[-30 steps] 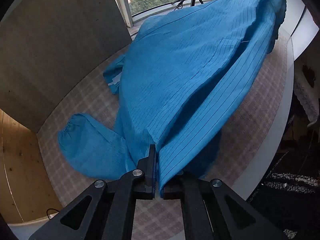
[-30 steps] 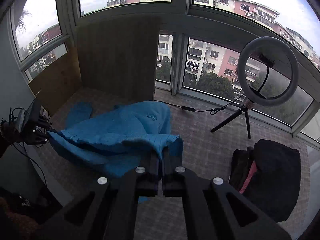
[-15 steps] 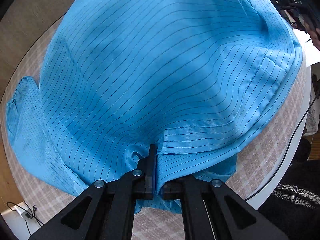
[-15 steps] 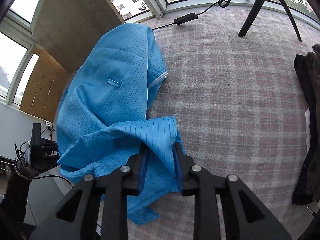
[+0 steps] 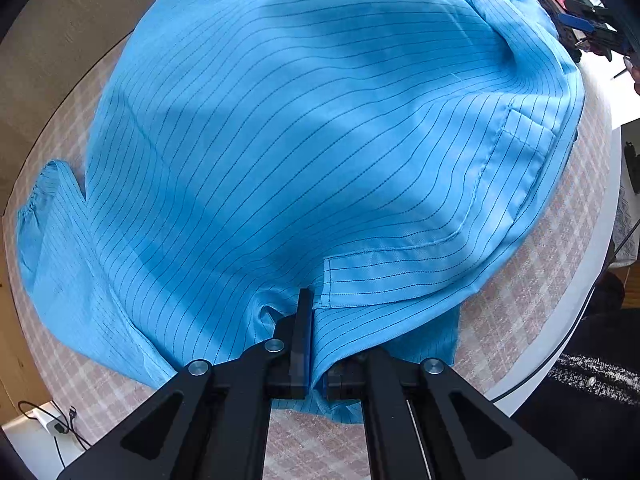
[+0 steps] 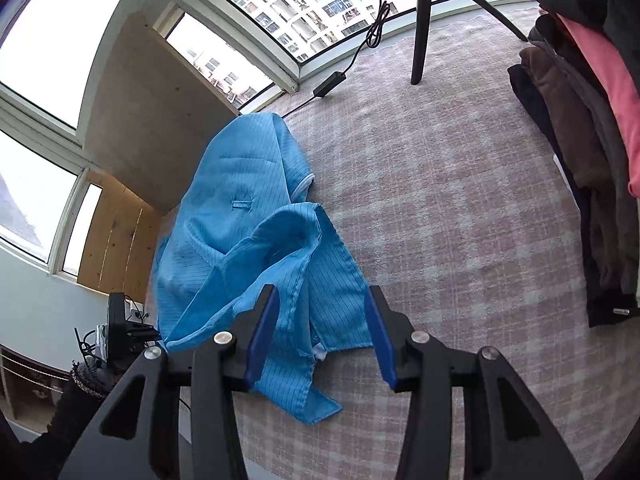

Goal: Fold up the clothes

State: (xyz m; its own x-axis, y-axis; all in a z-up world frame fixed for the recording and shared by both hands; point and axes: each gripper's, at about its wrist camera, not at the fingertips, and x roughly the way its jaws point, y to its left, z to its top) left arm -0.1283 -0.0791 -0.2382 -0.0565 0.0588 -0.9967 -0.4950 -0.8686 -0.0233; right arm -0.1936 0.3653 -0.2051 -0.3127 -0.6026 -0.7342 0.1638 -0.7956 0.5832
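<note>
Ahead of our left gripper (image 5: 316,344) the garment (image 5: 304,128) spreads over the table (image 5: 532,320), its hem pinched between the jaws. A sleeve (image 5: 44,208) lies out to the left of that gripper, a pocket (image 5: 516,168) to the right and ahead. The table's edge runs along the right. A plug (image 5: 48,424) sits on the floor, below and left.

Between our right gripper's (image 6: 320,332) spread jaws lies a fold of the same garment (image 6: 240,216), which stretches ahead and to the left. A tripod (image 6: 420,20) stands far ahead on the table, a cable (image 6: 360,52) just left of it. A clothes pile (image 6: 580,140) sits to the right. Windows (image 6: 52,40) rise behind the table.
</note>
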